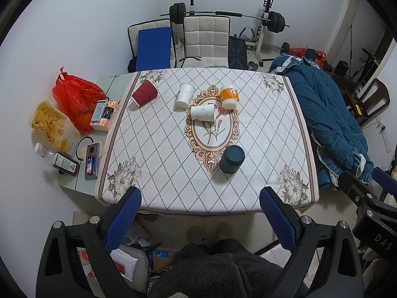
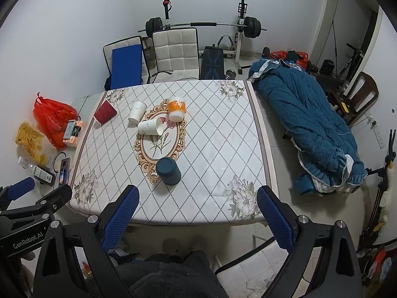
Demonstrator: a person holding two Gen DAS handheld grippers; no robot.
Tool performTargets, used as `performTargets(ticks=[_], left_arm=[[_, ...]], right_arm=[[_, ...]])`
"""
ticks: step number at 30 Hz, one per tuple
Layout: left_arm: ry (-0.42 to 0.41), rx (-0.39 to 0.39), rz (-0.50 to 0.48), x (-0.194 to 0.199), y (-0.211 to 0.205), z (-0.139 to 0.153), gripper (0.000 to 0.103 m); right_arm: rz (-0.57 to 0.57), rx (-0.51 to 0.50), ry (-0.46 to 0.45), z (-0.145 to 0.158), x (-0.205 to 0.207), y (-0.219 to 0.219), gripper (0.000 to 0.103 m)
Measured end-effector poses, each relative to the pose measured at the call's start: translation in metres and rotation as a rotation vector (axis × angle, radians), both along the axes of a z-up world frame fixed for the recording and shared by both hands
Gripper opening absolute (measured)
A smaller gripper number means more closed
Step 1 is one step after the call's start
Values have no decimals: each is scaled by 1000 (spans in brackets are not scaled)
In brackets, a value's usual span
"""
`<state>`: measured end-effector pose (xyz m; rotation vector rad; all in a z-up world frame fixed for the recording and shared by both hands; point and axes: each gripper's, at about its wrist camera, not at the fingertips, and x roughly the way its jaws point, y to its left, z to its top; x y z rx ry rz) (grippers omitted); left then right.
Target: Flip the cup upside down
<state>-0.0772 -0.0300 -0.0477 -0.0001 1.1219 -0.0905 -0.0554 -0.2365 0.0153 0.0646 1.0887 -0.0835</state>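
Tablecloth (image 1: 173,149): white, dark diamond grid, grey flower corners, tan oval with pink blooms.
Cups: dark teal cup (image 1: 232,159) nearest the grippers; red ribbed cup (image 1: 144,95); orange-and-white cup (image 1: 229,96); two white cups (image 1: 184,96).
Gripper pads (image 1: 123,219): blue, dimpled.

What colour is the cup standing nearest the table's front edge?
Dark teal cup, plain with no pattern; clearest in the right wrist view.

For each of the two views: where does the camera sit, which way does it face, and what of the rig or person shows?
Left wrist: on the left gripper, angled down at the table; open blue fingers, dark lap, right gripper's body at the right edge.
Right wrist: on the right gripper, same tilt; open fingers, left gripper at the left edge.
Shared: five cups, including the dark teal cup.
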Motion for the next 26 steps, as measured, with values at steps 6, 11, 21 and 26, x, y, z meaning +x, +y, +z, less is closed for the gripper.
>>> performTargets(ticks=[6, 11, 21, 26], left_arm=[[11, -5, 11, -1, 1, -2, 98], [-8, 8, 21, -3, 3, 1, 98], [-1, 5, 24, -4, 3, 0, 102], [-9, 5, 27, -5, 2, 2, 102]], right_arm=[[6, 1, 5, -3, -3, -1, 98], [10, 4, 10, -6, -6, -1, 98], [9, -2, 8, -8, -10, -2, 98], [9, -1, 11, -10, -13, -2, 98]])
